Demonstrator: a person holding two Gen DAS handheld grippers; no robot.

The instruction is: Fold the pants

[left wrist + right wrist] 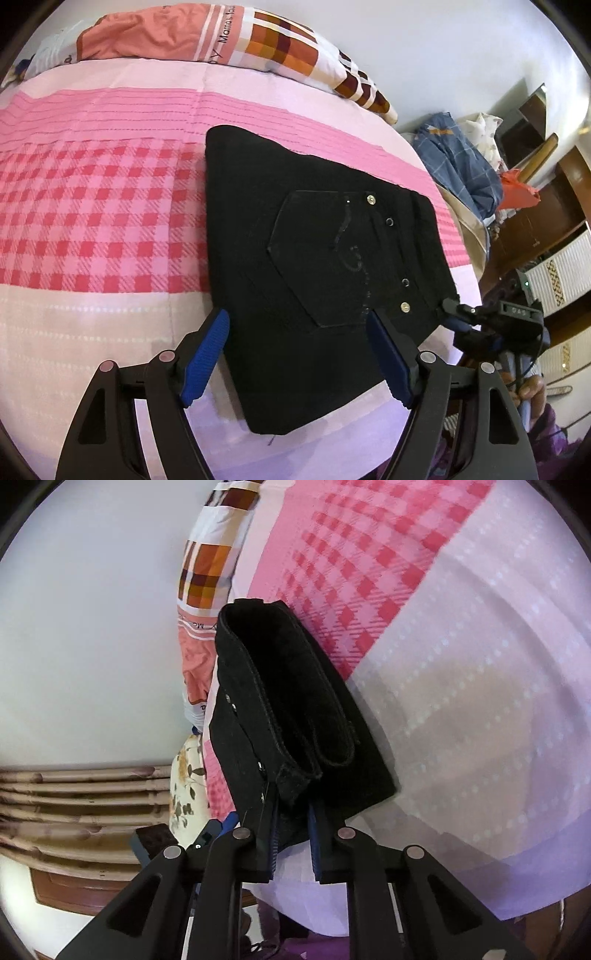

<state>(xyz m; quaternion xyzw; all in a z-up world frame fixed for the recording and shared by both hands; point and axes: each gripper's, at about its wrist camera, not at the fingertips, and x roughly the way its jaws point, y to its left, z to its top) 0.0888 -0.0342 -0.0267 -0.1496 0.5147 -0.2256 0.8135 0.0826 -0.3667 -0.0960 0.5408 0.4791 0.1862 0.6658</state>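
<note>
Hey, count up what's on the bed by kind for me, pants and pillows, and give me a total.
Black pants: 1, folded, lying on the pink checked bedsheet
Pillows: 1 that I can tell, the patchwork pillow at the head of the bed
Total: 2

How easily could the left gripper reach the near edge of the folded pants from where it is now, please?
Probably easily: the left gripper is open right above the black pants, nothing between them; the right gripper grips only the waistband corner.
</note>
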